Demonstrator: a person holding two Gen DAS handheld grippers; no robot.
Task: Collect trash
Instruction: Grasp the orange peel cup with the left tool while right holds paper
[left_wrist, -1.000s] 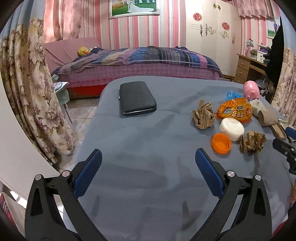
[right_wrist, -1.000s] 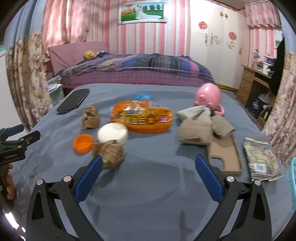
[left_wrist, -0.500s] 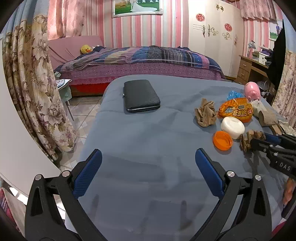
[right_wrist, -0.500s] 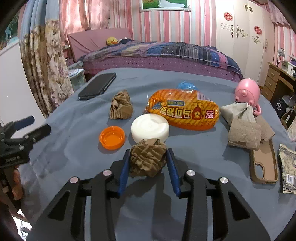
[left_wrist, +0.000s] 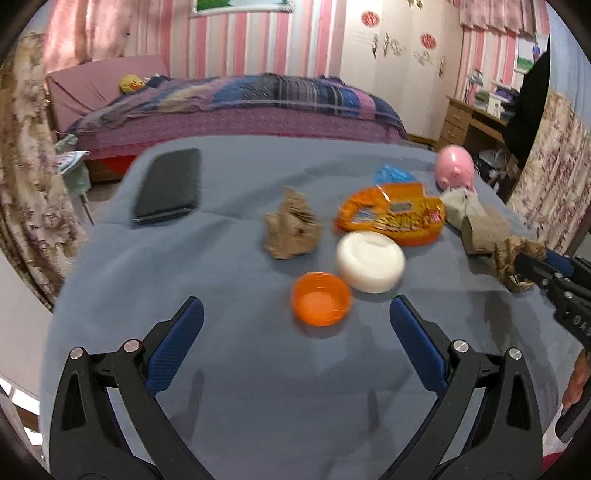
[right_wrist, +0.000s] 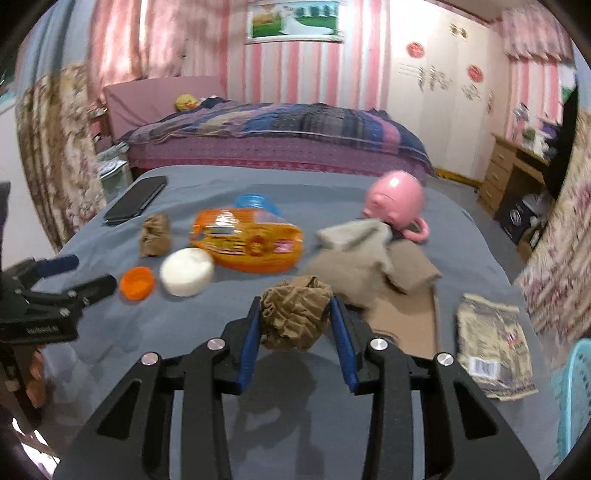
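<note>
The right gripper (right_wrist: 295, 325) is clamped on a crumpled brown paper ball (right_wrist: 295, 314), with both blue pads pressing its sides, and the ball hangs a little above the grey table cover (right_wrist: 295, 417), where its shadow falls. The left gripper (left_wrist: 295, 336) has its jaws wide apart with nothing between them; it points at the orange cap (left_wrist: 320, 303), which lies just beside the white round container (left_wrist: 370, 261). A second crumpled brown paper (left_wrist: 291, 229) sits on the cover behind the cap, near the orange snack bag (left_wrist: 391, 218). Farther back lie a black phone (left_wrist: 168, 190) and a pink piggy bank (left_wrist: 454, 170). At the right edge of the right wrist view lies a flat printed packet (right_wrist: 495, 354).
</note>
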